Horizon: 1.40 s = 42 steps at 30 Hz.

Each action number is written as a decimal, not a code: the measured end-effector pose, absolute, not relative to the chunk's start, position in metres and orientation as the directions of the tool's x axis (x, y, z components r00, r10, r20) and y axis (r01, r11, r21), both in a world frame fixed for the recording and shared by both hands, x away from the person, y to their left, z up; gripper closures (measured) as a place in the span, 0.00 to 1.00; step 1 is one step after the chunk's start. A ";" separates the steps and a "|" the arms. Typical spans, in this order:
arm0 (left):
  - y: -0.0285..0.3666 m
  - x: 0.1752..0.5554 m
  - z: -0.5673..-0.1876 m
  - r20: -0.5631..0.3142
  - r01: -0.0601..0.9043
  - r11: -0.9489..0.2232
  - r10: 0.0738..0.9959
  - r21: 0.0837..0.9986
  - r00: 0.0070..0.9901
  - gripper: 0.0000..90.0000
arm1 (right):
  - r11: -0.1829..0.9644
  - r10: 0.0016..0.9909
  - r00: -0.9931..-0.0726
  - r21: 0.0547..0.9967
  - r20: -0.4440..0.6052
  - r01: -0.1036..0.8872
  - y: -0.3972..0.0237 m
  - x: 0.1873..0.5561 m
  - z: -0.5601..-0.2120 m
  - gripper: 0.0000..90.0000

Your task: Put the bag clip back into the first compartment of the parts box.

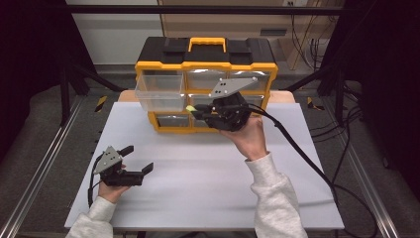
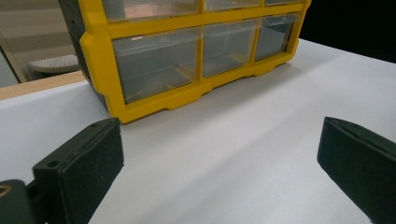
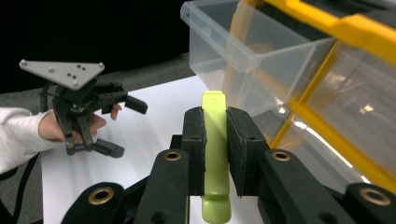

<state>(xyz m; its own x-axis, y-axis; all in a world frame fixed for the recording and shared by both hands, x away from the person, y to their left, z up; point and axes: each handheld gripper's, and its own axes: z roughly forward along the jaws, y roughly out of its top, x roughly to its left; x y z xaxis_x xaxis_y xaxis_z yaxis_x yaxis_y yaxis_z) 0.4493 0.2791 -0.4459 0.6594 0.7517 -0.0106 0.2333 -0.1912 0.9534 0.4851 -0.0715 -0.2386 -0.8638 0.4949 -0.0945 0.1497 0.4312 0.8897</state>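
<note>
My right gripper point(image 1: 195, 113) is shut on a flat lime-green piece point(image 3: 214, 105), which stands up between the jaws. It hovers in front of a yellow and black drawer cabinet point(image 1: 205, 64). The cabinet's clear top-left drawer point(image 1: 159, 91) is pulled out and looks empty; in the right gripper view this drawer point(image 3: 252, 60) lies just beyond the green piece. The green piece point(image 1: 190, 108) shows just below and right of the drawer. My left gripper point(image 1: 138, 159) rests open on the white table point(image 1: 208, 173) at the front left, with nothing between its jaws point(image 2: 219, 140).
The cabinet's other clear drawers point(image 2: 159, 60) are pushed in. A black cable point(image 1: 302, 153) trails from the right gripper across the table's right side. Metal frame rails point(image 1: 44, 163) run along both sides of the table. The left gripper point(image 3: 126, 128) is far off in the right gripper view.
</note>
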 end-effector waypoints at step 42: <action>0.278 0.450 -0.446 -0.010 0.232 -0.192 0.748 0.954 0.664 0.00 | 0.376 0.535 -0.838 0.918 -0.108 0.122 -0.043 0.523 -0.183 0.87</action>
